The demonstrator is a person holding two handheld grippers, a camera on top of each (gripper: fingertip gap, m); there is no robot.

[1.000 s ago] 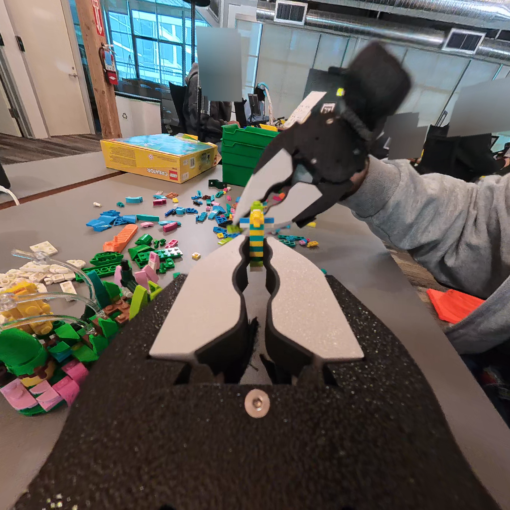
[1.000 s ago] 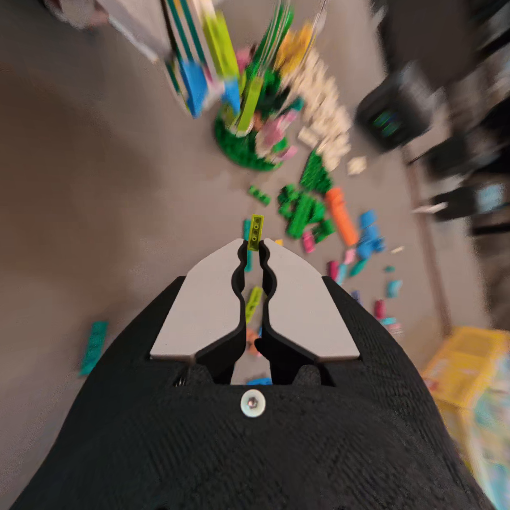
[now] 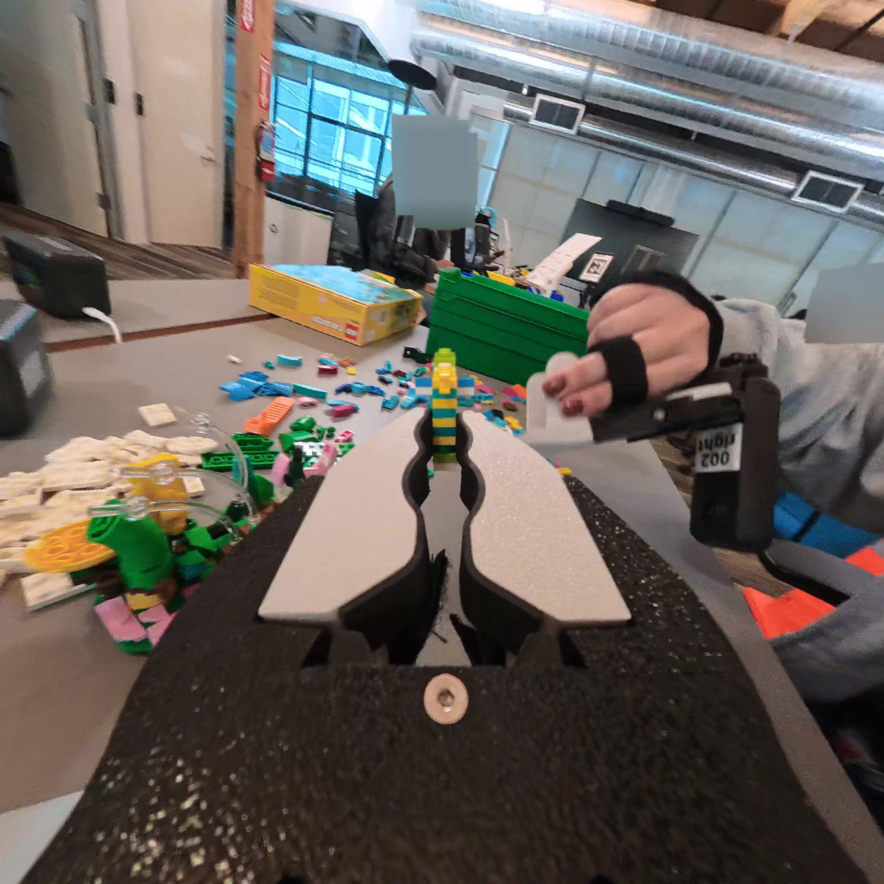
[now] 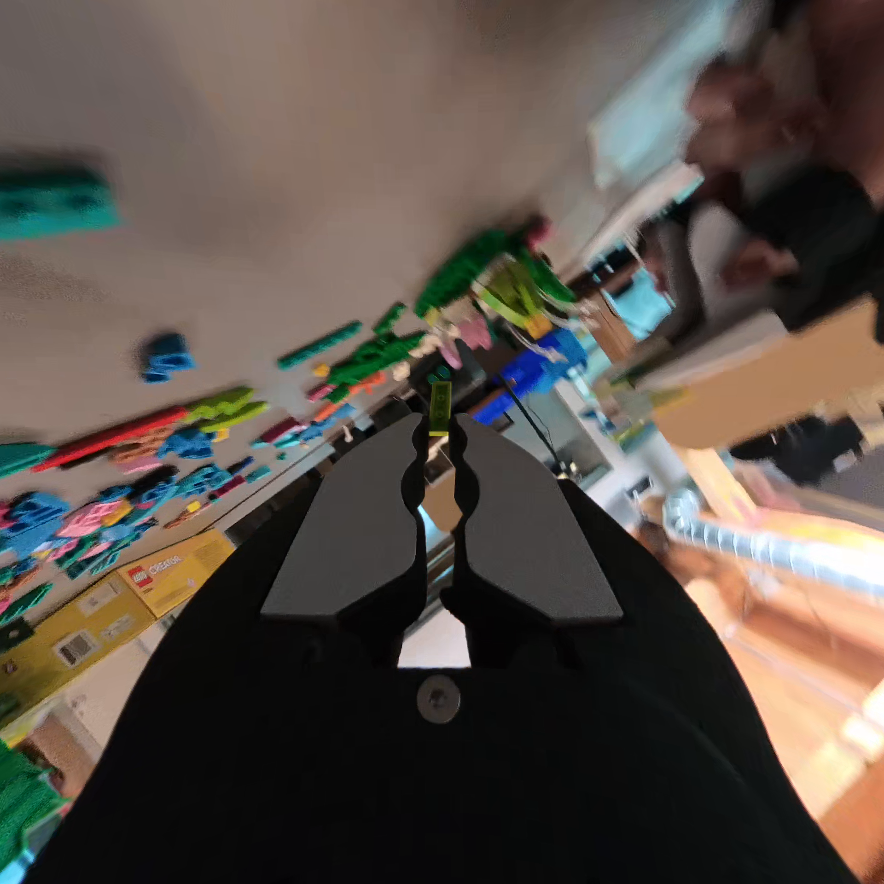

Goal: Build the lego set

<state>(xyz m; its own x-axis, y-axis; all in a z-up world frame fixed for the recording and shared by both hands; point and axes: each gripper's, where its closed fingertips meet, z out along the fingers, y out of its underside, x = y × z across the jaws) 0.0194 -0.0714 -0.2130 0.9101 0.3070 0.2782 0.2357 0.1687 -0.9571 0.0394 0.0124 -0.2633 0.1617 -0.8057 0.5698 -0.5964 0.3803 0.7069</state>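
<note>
Beyond the left gripper (image 3: 445, 433), a green bin (image 3: 502, 330) stood on the grey table (image 3: 143, 344), and small coloured pieces showed above its rim, too far off to count or sort. Just left of that bin lay one yellow box (image 3: 330, 306), closed, its contents hidden. The left gripper's two fingers were clamped on a striped lego stack (image 3: 444, 406), a narrow upright column of yellow, teal and green layers with blue and white side pieces near its top, held in front of the bin. To the right of the bin, the right gripper (image 3: 550, 411) was carried in a hand (image 3: 641, 344) with a black strap, turned sideways and apart from the stack; in its own blurred view its fingers were pinched on one lime plate (image 4: 440, 406) that stuck out past the tips. In front of and to the left of the bin, loose bricks (image 3: 306, 387) in blue, teal, pink and green were scattered over the table, too many and too small to count, with one orange piece (image 3: 270, 416) among them. Farther left of the bin sat one pile of white pieces (image 3: 71, 469) and one partly built model (image 3: 138, 550) in green, pink and yellow with clear arches.
</note>
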